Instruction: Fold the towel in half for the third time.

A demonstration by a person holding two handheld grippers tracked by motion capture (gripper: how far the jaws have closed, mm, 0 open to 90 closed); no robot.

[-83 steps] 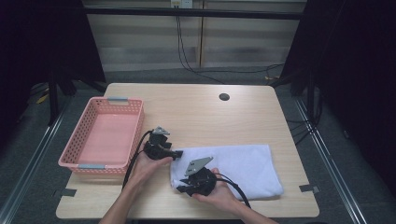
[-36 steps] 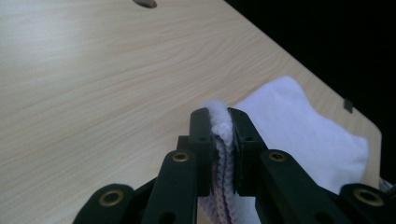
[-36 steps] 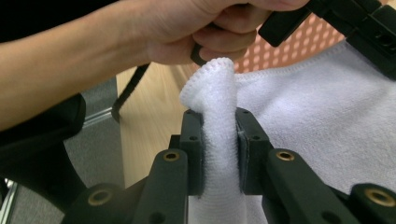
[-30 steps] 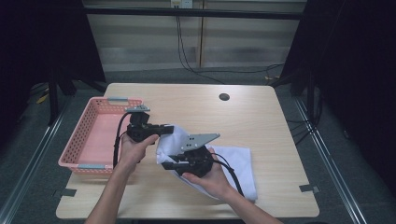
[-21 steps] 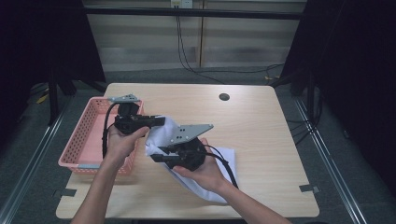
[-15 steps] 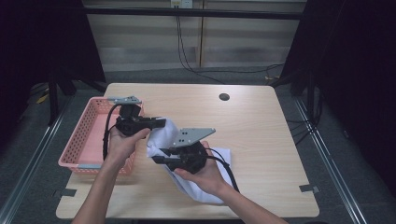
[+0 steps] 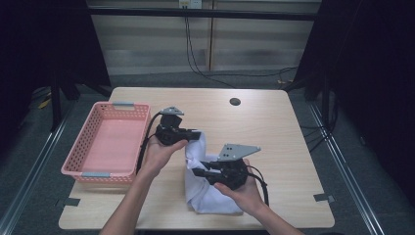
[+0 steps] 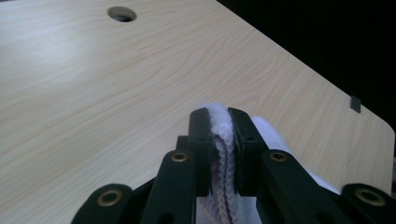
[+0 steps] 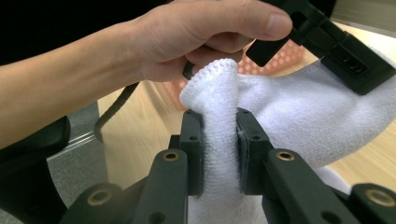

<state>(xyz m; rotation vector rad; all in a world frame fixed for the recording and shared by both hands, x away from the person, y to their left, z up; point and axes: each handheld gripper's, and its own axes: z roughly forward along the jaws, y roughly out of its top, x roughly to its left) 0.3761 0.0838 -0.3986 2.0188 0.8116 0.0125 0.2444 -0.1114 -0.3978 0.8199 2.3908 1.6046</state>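
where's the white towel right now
In the high view the white towel is near the table's front edge, right of the pink basket. It is lifted between the left claw and the right claw, each pinching a bunched edge, its lower part on the table.

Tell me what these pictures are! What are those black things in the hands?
A person sits at a wooden table and holds black tongs in each hand, a bit like big tweezers. One picture looks down from above. The other two come from little cameras riding on the tongs, so you see their black jaws up close. The left tongs and the right tongs each pinch a white towel and lift part of it off the table. A pink basket stands to the left, next to the towel. The round dot is a hole in the table.
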